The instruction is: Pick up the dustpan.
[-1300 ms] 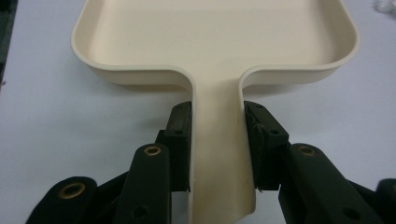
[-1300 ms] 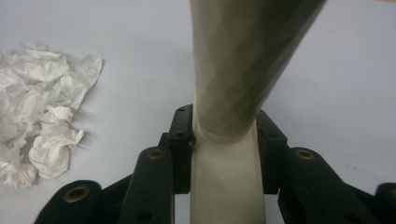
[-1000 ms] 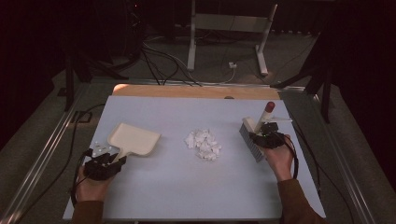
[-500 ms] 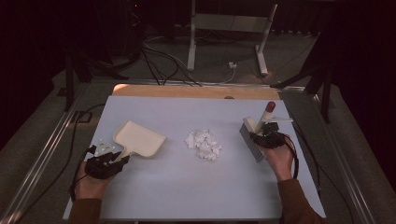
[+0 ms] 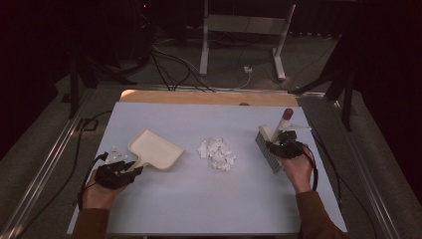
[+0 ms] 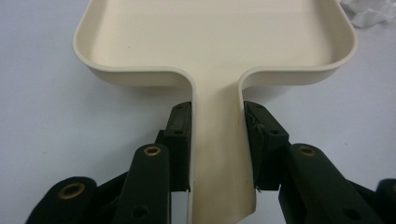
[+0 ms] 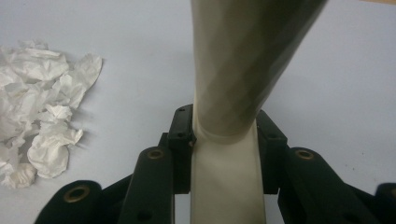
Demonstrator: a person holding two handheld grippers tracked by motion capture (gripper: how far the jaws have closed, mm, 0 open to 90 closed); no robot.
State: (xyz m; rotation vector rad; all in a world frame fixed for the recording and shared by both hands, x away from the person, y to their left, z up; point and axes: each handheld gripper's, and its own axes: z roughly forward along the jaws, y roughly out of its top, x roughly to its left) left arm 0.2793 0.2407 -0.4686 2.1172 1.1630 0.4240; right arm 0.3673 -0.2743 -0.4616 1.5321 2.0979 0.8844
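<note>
Dustpan moved in toward the paper scraps; brush unmoved
left gripper [image 5: 130, 168] clamped on dustpan [image 5: 155, 151] handle, mouth now nearer scraps [image 5: 217, 154]; right gripper [image 5: 278, 145] clamped on brush [image 5: 271, 144]; sweep next, likely

High view: fixed above the person's side, looking forward and down over the whole bench [image 5: 199, 209] to the dark floor and stands behind; far off, with things small.
Left gripper view: rides on the left gripper [image 6: 217, 149], low over the bench, looking along its jaws at the cream dustpan [image 6: 215, 42]; very near.
Right gripper view: rides on the right gripper [image 7: 224, 140], looking along its jaws past the brush handle [image 7: 238, 60]; very near.
Shared, high and left: dustpan [image 5: 155, 150], left gripper [image 5: 130, 168].
Shared, high and right: brush handle [image 5: 279, 127], right gripper [image 5: 281, 144].
Shared by all three: heap of white paper scraps [image 5: 217, 153], at the left view's top right corner [image 6: 369, 11] and the right view's left edge [image 7: 42, 112].
</note>
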